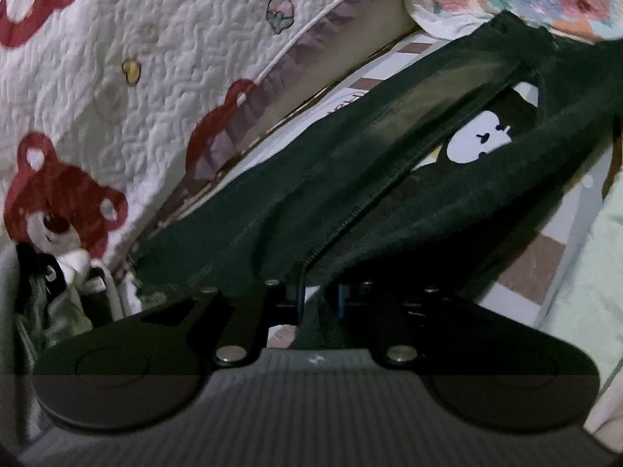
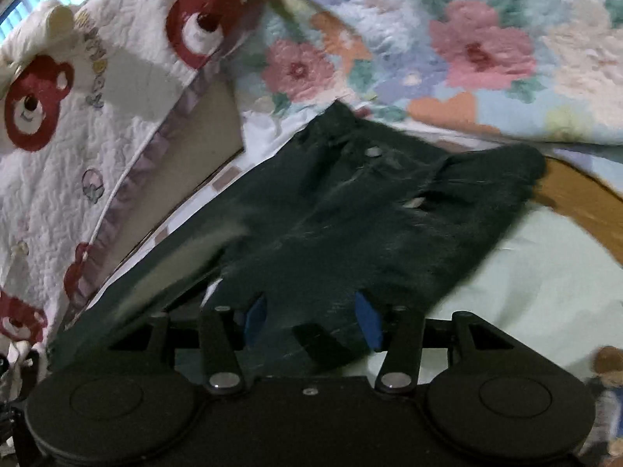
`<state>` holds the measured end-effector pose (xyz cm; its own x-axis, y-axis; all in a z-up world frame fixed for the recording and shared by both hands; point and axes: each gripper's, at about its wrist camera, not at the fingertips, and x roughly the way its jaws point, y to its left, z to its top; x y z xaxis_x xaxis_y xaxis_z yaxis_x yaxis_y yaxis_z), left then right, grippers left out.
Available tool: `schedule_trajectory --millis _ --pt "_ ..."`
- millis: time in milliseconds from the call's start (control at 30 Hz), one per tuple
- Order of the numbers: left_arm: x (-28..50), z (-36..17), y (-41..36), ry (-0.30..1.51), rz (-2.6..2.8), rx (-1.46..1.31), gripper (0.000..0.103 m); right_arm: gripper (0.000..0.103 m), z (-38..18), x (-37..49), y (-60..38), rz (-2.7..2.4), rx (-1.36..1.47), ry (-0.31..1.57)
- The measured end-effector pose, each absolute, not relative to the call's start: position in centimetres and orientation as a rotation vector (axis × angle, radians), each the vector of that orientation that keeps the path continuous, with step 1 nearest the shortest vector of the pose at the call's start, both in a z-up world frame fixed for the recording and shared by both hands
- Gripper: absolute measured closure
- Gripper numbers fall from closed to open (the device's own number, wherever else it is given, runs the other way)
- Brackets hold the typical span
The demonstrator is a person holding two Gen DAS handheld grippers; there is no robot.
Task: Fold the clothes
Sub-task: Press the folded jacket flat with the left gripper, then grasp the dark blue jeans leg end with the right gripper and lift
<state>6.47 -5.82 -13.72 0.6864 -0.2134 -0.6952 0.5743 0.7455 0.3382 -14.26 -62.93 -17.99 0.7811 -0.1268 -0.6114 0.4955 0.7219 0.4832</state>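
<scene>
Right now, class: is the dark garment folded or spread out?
Partly folded: the dark garment has one panel doubled over, its hem crossing it diagonally.

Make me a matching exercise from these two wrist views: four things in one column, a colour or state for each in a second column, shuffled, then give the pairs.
Things
1. left claw
2. right claw
3. bear quilt
4. floral blanket

Colour or state
A. pink flowers on pale blue
B. shut on the dark trousers' hem
C. white with red bears
D. pads apart, trouser cloth between them

Pairs: 1-B, 2-D, 3-C, 4-A
</scene>
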Motion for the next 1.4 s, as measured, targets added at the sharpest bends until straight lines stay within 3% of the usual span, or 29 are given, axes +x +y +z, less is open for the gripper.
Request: schedule_trajectory --millis 300,567,600,667,767,900,1400 --pt "7.1 -14.5 -4.6 0.708 -0.462 0.452 0.085 0.047 -21.7 -18.2 -68.4 -0.522 1.056 0.411" --pt "7.3 -16.0 -4.2 0.76 -0.476 0.395 0.086 0.048 -22.4 -14.7 -71.1 -0.5 0.977 0.433" --pt "7.3 -16.1 -4.1 0.77 -0.478 0.389 0.086 0.065 -22.4 -14.1 -71.4 -0.495 0.962 0.441" --pt "7.2 -16.3 -3.9 0.777 -0.492 0.365 0.086 0.084 -22.2 -13.3 -72.0 -0.481 0.951 0.438" --pt "7.1 -16.6 -3.3 0.793 -0.531 0.323 0.086 0.094 -20.9 -12.7 -72.8 -0.448 0.997 0.372" --pt "6.7 -16.9 -3.6 0.797 -0.532 0.365 0.099 0.094 -19.3 -10.7 -72.6 -0.404 0.918 0.37" --pt "7.1 -13.2 -3.0 0.636 -0.412 0.422 0.099 0.095 -13.9 -2.9 -72.5 -0.319 0.814 0.303"
